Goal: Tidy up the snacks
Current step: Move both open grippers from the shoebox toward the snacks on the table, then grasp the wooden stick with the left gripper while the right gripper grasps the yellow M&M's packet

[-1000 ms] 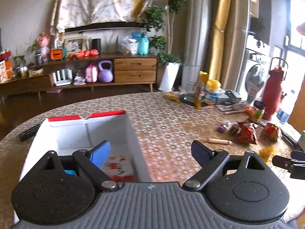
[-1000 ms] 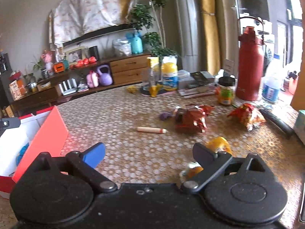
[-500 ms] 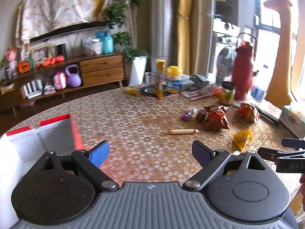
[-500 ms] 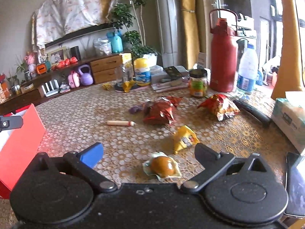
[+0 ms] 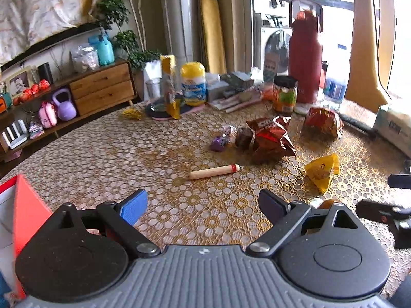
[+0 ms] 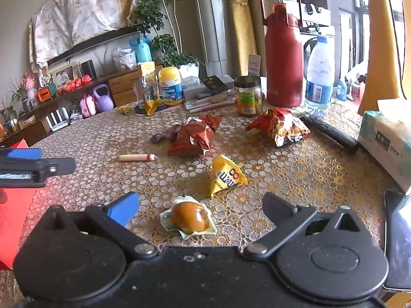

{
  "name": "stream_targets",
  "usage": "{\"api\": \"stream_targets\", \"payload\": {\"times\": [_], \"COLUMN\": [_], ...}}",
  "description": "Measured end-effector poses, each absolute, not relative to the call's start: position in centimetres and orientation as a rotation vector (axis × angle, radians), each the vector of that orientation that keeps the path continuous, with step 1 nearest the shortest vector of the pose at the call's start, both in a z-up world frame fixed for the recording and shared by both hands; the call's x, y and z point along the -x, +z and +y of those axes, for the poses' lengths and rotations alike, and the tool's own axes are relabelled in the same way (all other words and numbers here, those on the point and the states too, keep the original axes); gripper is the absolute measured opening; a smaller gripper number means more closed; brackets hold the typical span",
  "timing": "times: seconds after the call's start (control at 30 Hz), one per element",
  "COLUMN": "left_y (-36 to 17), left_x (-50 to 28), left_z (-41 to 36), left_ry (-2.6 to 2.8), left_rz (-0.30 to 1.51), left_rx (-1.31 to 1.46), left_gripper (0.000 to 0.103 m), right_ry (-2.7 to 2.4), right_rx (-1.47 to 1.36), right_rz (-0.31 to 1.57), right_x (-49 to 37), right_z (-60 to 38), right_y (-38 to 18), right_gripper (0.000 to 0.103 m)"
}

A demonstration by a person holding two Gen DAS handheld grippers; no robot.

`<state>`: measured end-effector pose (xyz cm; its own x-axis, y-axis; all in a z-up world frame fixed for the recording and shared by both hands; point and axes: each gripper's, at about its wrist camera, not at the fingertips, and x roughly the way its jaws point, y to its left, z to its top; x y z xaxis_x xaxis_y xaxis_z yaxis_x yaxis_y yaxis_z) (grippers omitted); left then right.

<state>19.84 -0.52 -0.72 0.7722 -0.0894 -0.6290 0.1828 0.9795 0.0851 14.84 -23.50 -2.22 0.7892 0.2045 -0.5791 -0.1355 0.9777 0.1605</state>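
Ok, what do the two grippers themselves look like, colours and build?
The left gripper has a ribbed grey body, two round black discs and black linkage arms with silver pivot screws. One of its fingers is blue, the other black. The right gripper matches, but its body is black.

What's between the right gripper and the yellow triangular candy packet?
The brown glazed snack in its clear wrapper, just ahead of the right gripper; packet beyond. Right wrist view.
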Motion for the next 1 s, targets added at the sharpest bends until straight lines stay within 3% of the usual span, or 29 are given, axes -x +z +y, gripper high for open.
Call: {"api": "stream_targets", "payload": {"times": [1.0], "left_y": [-7.7], "left_x": [-33.4], "left_z": [-2.2], "left_ry": [-0.304], "left_rz": [0.793], "left_rx": [-0.22], "left_gripper": [0.092], "right_ry": [0.252], "right_rx": [-0.159], "right_rz": [0.703], "right_x": [-17.3], "right_z": [-23.5], "right_y": [-5.3], "right_gripper": [0.103]}}
